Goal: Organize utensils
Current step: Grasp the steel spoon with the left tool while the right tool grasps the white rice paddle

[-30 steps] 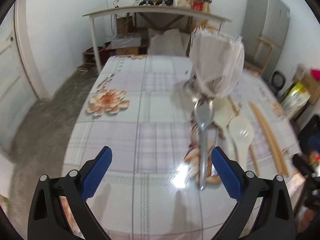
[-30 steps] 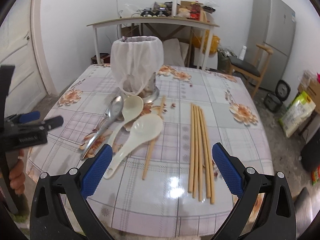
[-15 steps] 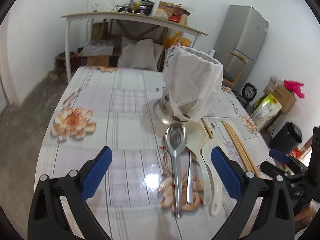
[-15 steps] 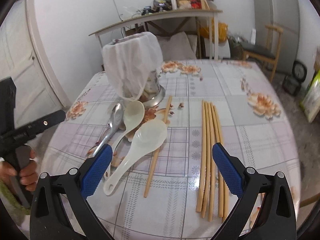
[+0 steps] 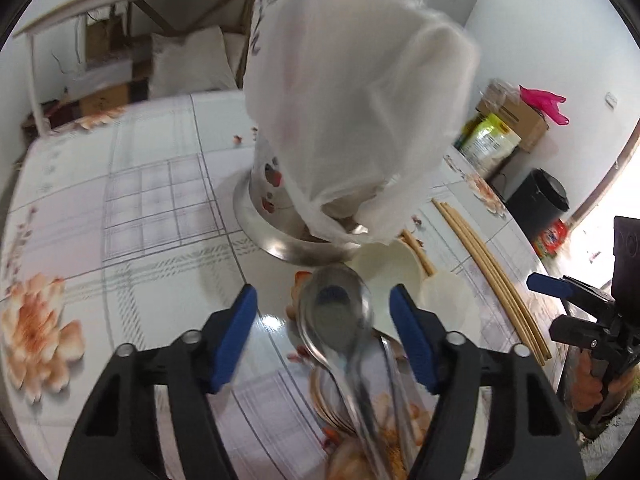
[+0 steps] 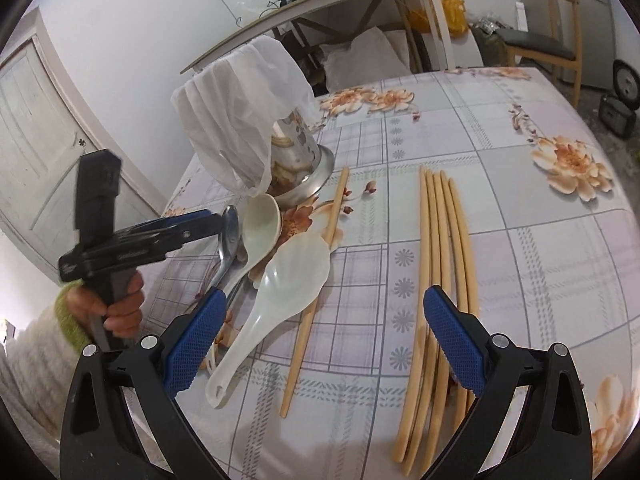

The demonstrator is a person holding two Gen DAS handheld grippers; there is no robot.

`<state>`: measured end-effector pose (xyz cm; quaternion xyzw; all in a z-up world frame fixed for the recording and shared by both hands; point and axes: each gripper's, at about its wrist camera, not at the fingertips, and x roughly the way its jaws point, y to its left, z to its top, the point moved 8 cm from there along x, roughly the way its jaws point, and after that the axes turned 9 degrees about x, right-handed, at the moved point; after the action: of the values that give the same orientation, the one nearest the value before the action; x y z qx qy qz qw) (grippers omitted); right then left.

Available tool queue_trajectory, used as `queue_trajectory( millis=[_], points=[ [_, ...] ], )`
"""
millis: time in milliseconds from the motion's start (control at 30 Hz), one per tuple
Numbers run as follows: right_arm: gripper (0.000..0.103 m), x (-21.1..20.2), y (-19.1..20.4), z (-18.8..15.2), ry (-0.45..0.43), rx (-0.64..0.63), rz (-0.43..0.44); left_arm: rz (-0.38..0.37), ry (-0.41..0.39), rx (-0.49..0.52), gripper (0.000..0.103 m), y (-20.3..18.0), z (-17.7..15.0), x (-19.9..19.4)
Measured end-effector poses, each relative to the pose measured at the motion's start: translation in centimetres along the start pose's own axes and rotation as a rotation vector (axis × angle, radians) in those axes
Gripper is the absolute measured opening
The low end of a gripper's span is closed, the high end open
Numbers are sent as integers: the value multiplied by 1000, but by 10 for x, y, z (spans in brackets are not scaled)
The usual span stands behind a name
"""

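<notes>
On the flowered tablecloth (image 6: 500,128), the utensils lie bunched near the left edge beside the metal holder (image 6: 298,160), which stands upright in a steel dish with a white plastic bag (image 6: 240,100) draped over its top. The left gripper (image 5: 324,312) hangs over the metal spoon (image 5: 336,316); its jaws have just been closing, yet the blue pads stand clear on either side of the spoon's bowl, not pressing it. Two white spoons (image 6: 292,276) lie just beside the metal one, the nearer overlapping a single chopstick (image 6: 316,292). A bundle of chopsticks (image 6: 440,264) lies well apart to the right, with bare cloth between. The right gripper (image 6: 320,336) hovers with fingers wide apart, its right pad over the bundle's near end, nothing held. Beyond the bundle the cloth is open toward the far and right edges.
</notes>
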<state>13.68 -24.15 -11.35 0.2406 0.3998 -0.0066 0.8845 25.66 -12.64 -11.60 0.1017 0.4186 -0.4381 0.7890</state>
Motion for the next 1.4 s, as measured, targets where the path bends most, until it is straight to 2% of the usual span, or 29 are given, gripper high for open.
queue_trajectory(
  millis=[133,333,433,500,600,667,767,1000,1300,1400],
  points=[
    [94,6,-6,3,11,11,1,-95,57,15,56,6,3,18],
    [93,12,-6,4,17,13,12,-134,74,41,43,4,6,20],
    [90,14,-4,4,21,12,19,-156,84,40,33,3,3,18],
    [86,15,-2,4,25,12,25,-163,84,37,21,1,2,16],
    [81,15,1,6,24,2,36,-167,67,23,9,-1,2,14],
    [75,16,6,8,23,-11,48,-168,51,4,4,-4,-2,13],
    [67,21,11,12,23,-15,71,-157,21,-12,3,-2,-3,5],
    [47,48,4,13,81,66,93,-113,-53,-92,3,5,-7,-23],
    [28,65,-1,12,118,101,112,-71,-88,-123,3,6,-20,-46],
    [9,68,-2,11,129,100,111,-62,-93,-132,3,5,-23,-50]
  ],
)
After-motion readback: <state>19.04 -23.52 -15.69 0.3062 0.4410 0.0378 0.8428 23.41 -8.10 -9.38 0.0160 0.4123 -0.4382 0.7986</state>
